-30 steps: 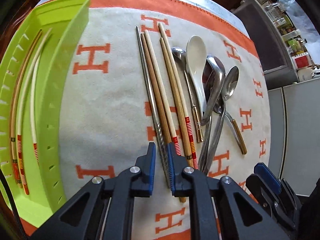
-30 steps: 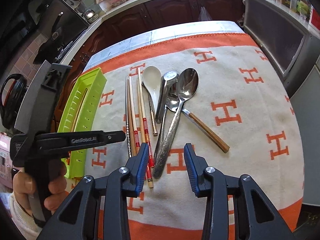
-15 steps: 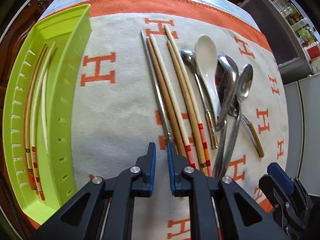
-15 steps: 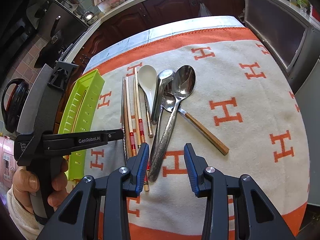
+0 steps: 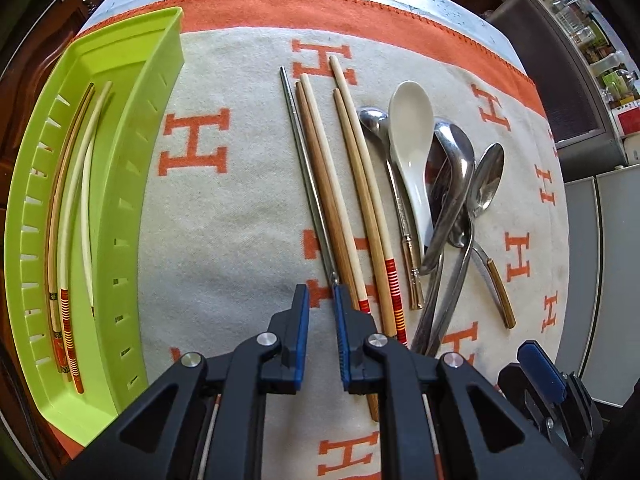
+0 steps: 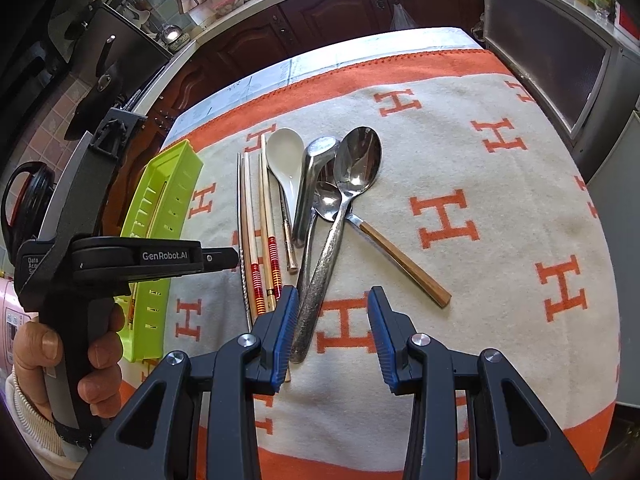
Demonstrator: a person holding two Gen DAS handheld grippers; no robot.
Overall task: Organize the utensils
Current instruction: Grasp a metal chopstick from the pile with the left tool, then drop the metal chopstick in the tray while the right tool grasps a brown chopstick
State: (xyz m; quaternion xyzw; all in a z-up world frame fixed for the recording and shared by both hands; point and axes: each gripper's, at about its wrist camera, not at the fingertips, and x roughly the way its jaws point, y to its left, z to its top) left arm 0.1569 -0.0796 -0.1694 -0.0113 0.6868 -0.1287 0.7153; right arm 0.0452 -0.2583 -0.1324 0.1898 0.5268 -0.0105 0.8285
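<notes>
Several wooden chopsticks (image 5: 340,200) and one metal chopstick (image 5: 308,184) lie side by side on the cloth, with a white ceramic spoon (image 5: 412,140) and several metal spoons (image 5: 452,184) piled to their right. A green tray (image 5: 132,184) at the left holds several chopsticks (image 5: 68,216). My left gripper (image 5: 321,300) is slightly open and empty, its jaws just left of the metal chopstick's near end. My right gripper (image 6: 332,308) is open and empty above the large spoon's handle (image 6: 320,292). The chopsticks (image 6: 260,220) and tray (image 6: 160,208) also show in the right wrist view.
The utensils lie on a cream and orange blanket (image 6: 480,200) covering the table. Dark kitchen cabinets (image 6: 320,12) stand beyond the far edge, an appliance (image 6: 552,60) at the right. The left gripper's body (image 6: 120,260) shows in the right wrist view.
My left gripper has pulled back and shifted slightly left; the metal chopstick's end no longer sits between its jaws. The right gripper has moved forward a little over the spoons.
</notes>
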